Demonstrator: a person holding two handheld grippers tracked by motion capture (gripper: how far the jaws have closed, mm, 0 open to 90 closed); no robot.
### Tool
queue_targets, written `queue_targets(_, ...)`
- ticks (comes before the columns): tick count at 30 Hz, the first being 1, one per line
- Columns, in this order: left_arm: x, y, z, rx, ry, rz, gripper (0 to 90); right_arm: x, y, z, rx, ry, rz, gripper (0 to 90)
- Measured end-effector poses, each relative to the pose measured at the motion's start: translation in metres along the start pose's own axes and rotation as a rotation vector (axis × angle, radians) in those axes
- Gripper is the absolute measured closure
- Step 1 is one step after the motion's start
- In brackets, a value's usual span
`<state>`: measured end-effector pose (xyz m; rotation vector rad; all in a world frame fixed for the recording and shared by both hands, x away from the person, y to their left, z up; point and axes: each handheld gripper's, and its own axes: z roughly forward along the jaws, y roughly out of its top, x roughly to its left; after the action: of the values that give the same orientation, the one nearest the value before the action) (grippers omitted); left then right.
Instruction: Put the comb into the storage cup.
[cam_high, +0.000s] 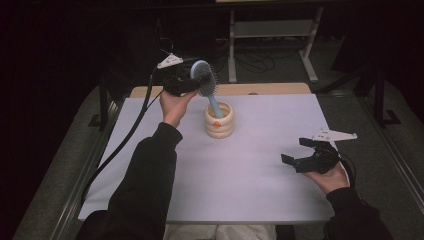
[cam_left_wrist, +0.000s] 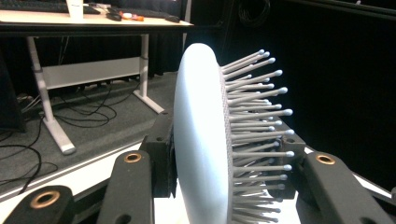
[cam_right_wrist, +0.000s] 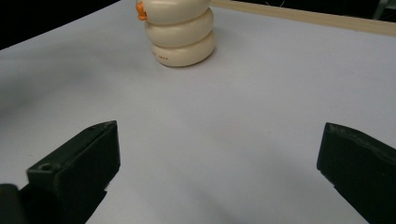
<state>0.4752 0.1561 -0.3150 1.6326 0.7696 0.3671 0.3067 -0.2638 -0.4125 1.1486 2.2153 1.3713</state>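
Overhead, the left gripper (cam_high: 192, 80) clamps the hairbrush (cam_high: 205, 77) by its head, handle down in the cream holder (cam_high: 219, 120) at the far middle of the table (cam_high: 250, 170); a sideways tug could tip the holder. Its own view adds the bristles (cam_left_wrist: 257, 116) pressed between the jaws. Near right, the right gripper (cam_high: 300, 151) gapes empty, its view adding the holder's orange mark (cam_right_wrist: 140, 10).

Free room vs. obstacles: I see bare white sheet (cam_high: 240, 175) btwn right gripper (cam_high: 299, 151) & cream ringed holder (cam_high: 219, 120), open passage. Hairbrush (cam_high: 205, 77), clamped in left gripper (cam_high: 192, 80), stands in holder's mouth, blocking approach from above.
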Motion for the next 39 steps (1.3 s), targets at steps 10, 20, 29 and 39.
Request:
queue_targets(10,-0.001,-0.009,0.006,0.01,-0.01,-0.001,53.3,0.0,-0.001,-0.001,-0.003,-0.002,0.003,0.0)
queue_targets(20,0.005,-0.022,0.01,0.035,0.007,-0.01,53.3,0.0,-0.002,0.0,-0.001,0.0,0.003,0.0)
queue_targets(29,0.002,-0.031,0.018,0.064,0.001,0.004,53.2,0.0,-0.003,0.002,0.014,0.012,0.0,0.0)
queue_targets(39,0.0,-0.038,0.025,0.075,-0.008,-0.004,53.2,0.0,-0.003,0.003,0.018,0.012,-0.001,0.0)
